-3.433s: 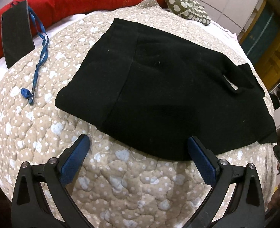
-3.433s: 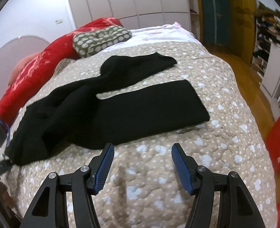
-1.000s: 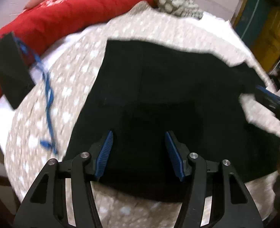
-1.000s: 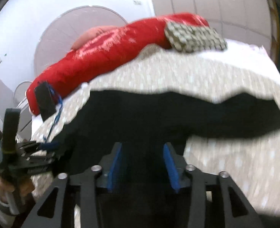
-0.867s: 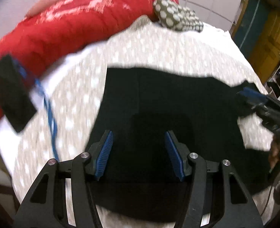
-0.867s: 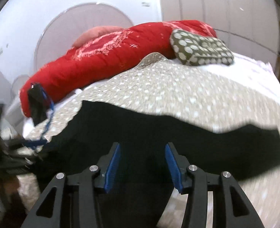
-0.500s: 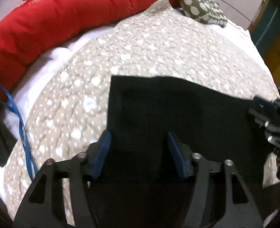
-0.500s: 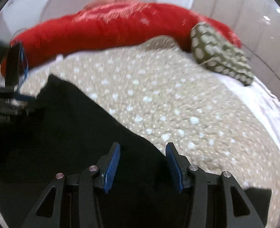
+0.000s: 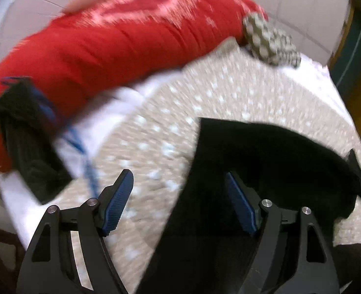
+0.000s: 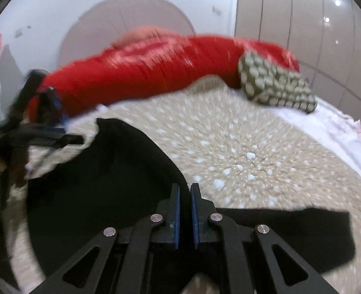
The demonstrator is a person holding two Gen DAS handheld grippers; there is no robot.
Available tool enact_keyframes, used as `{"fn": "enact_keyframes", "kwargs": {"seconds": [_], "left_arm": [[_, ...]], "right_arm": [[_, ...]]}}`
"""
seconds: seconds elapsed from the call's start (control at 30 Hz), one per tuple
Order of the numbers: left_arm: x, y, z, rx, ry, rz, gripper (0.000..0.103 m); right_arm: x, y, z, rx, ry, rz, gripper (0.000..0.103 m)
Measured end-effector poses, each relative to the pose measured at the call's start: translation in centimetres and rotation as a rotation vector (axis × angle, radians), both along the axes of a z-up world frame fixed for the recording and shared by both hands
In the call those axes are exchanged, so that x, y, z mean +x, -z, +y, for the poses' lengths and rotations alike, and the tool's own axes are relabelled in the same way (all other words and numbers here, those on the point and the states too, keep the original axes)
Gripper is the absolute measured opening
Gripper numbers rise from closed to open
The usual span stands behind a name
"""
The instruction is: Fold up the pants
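The black pants (image 9: 273, 161) lie on the beige dotted quilt (image 9: 156, 132), their near part hidden under the grippers. My left gripper (image 9: 179, 196) hovers over their left edge, its jaws opening wide. Cloth lies below the right pad (image 9: 239, 208) and quilt below the left one, and neither presses on anything. In the right wrist view my right gripper (image 10: 184, 196) is shut on the curved upper edge of the pants (image 10: 94, 176), with black cloth pinched between the pads. The left gripper (image 10: 45, 139) shows as a blur at the left, beside the pants' corner.
A red duvet (image 9: 121, 39) and a dotted pillow (image 9: 268, 41) lie along the head of the bed. A black pouch (image 9: 26, 142) on a blue lanyard (image 9: 77, 142) rests on the white sheet at the left. Wardrobe doors (image 10: 303, 12) stand behind.
The right gripper has closed on the pants' edge. The left gripper's jaws have spread wider and it has shifted left, so the pants' left edge now runs between its fingers.
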State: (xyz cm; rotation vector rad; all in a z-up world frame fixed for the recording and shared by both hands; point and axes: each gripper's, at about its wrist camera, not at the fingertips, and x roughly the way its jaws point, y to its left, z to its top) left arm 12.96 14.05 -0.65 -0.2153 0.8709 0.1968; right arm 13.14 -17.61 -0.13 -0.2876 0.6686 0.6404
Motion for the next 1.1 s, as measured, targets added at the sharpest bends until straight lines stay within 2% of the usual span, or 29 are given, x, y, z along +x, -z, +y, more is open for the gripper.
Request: {"fn": "enact_keyframes", "kwargs": {"seconds": [0.1,0.2,0.33,0.4,0.43,0.5,0.53,0.57,0.6,0.67,0.73,0.83,0.87,0.93,0.97,1.0,1.03,1.07,1.1], "left_arm": [[-3.3,-2.1,1.2,0.026,-0.042,-0.062,0.078],[-6.2,-3.3,2.2,0.007,-0.071,-0.097,0.078],[-8.1,-3.2,1.0,-0.03,-0.052,-0.097,0.078],[-8.6,-2.9,-0.6,-0.033,-0.004,-0.088,0.078],[-8.8,-2.7,-1.5,-0.028,0.016,-0.083,0.078],[-8.9,-1.9,-3.6,-0.015,0.073,-0.065,0.078],[-8.7,-1.1,-4.8,0.0,0.106,-0.048,0.078],[-8.6,-0.5,-5.7,0.011,0.118,-0.035,0.078],[-8.6,0.1,-6.4,0.018,0.128,-0.021,0.078],[-8.3,1.7,-7.9,0.024,0.17,0.021,0.078],[-8.0,3.2,-8.7,0.025,0.183,0.063,0.078],[-7.9,4.5,-9.5,0.051,0.179,0.081,0.078],[-8.0,4.6,-9.6,0.059,0.181,0.074,0.078],[-8.0,4.5,-9.6,0.051,0.177,0.072,0.078],[-7.9,4.6,-9.5,0.045,0.174,0.072,0.078],[-7.9,4.7,-9.5,0.044,0.175,0.072,0.078],[-7.9,4.7,-9.5,0.047,0.179,0.073,0.078],[-7.9,4.8,-9.5,0.048,0.18,0.072,0.078],[-7.8,4.8,-9.5,0.046,0.178,0.073,0.078]], "right_arm": [[-7.5,-1.2,-0.1,0.017,-0.018,-0.066,0.007],[-13.5,1.0,-0.1,0.086,-0.002,0.017,0.008],[-16.4,6.5,0.5,0.091,0.048,0.155,0.008],[-16.5,6.9,0.1,0.108,0.072,0.192,0.012],[-16.3,6.1,-0.4,0.128,0.075,0.197,0.014],[-15.5,3.9,-1.8,0.176,0.095,0.17,0.031],[-14.9,2.6,-2.5,0.185,0.131,0.14,0.037],[-14.2,1.6,-3.1,0.176,0.182,0.11,0.053],[-13.3,0.8,-3.4,0.152,0.24,0.084,0.057],[-10.5,-0.5,-4.0,0.115,0.339,0.043,0.057],[-6.9,-0.7,-4.2,0.122,0.385,0.059,0.058],[0.0,1.5,-2.2,-0.032,0.457,0.145,0.058],[0.9,2.4,-2.1,-0.075,0.476,0.163,0.058],[3.8,5.8,-2.1,-0.187,0.539,0.25,0.055],[4.8,7.2,-2.6,-0.189,0.557,0.302,0.042],[4.8,7.9,-3.5,-0.133,0.554,0.326,0.039],[4.5,7.5,-4.4,-0.094,0.557,0.314,0.03],[3.9,6.7,-5.3,-0.059,0.56,0.302,0.008],[3.0,5.8,-6.3,-0.018,0.564,0.288,0.006]]}}
